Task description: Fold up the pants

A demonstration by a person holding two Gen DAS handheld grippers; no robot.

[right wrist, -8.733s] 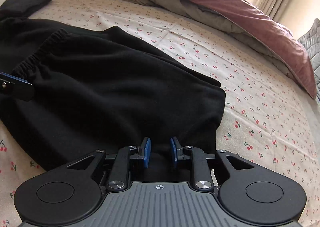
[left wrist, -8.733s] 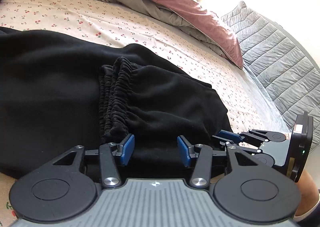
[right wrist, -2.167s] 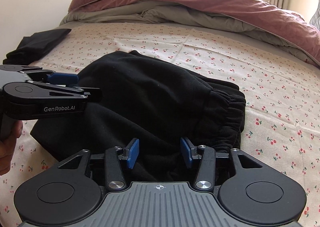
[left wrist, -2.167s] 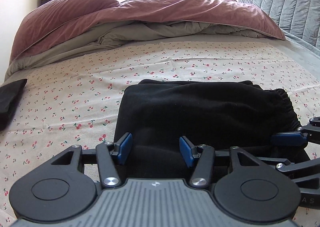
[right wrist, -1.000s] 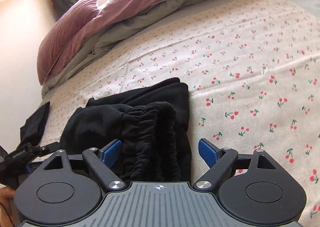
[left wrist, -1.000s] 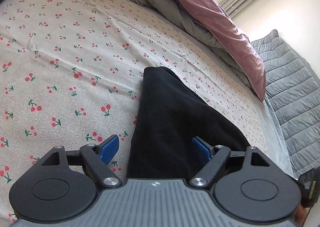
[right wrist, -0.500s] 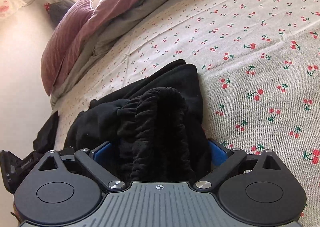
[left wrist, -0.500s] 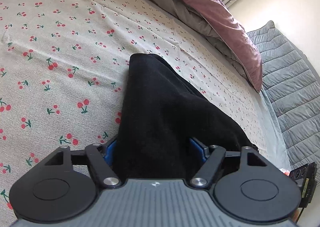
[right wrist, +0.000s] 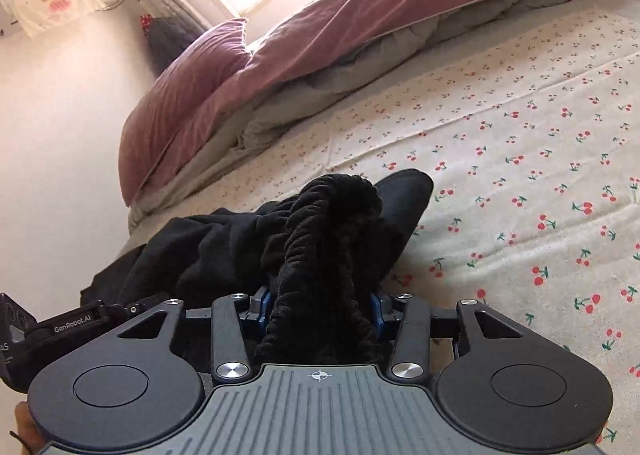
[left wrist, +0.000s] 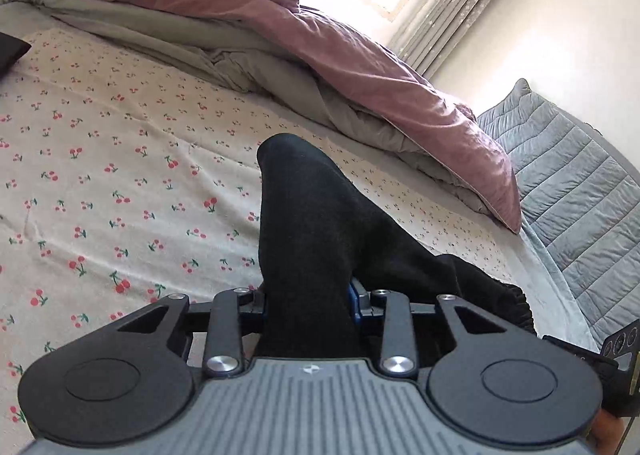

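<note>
Both hand-held grippers [left wrist: 307, 301] [right wrist: 319, 305] closing on soft black pants [left wrist: 304, 223], ribbed waistband [right wrist: 320, 239] bunched.

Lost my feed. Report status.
Left gripper and right gripper closing on folded black pants, elastic waistband in right. Nothing in the way.

The cherry sheet [left wrist: 100, 183] lay flat and bare to the left of the black pants [left wrist: 312, 223], with room to pass. Far off, the heaped purple blanket [left wrist: 360, 67] blocked the way. A grey padded headboard [left wrist: 576, 175] stood on the right. A small dark cloth [left wrist: 10, 53] sat far left.
</note>
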